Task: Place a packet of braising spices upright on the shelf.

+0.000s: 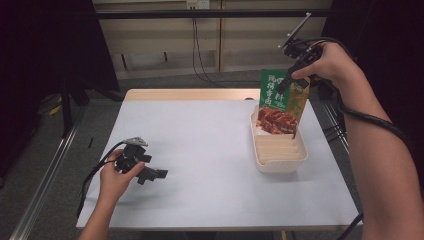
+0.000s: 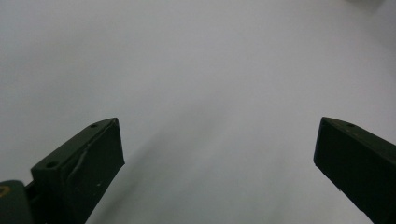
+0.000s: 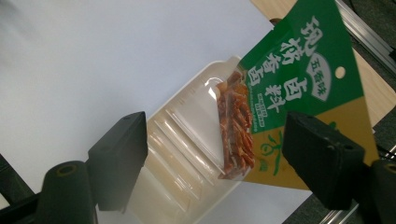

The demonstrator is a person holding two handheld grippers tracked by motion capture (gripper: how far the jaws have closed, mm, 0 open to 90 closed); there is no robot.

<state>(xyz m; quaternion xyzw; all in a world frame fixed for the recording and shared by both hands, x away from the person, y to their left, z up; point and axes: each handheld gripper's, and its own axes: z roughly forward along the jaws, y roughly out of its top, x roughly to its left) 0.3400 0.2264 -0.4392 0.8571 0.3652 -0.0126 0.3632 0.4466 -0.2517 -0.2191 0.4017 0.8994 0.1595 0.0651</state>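
Note:
A green and tan snack packet with red strips printed on it stands upright at the far end of a white ribbed plastic tray on the right of the table. My right gripper hovers at the packet's top edge, held by a hand reaching in from the right. In the right gripper view its jaws stand open, with the packet and the tray beyond them and nothing pressed between the pads. My left gripper rests low over the table's near left, open over bare white surface.
The white table top has a wooden strip along its far edge. Dark curtains hang at both sides, and metal rails run along the floor left and right of the table. A cable trails from each gripper.

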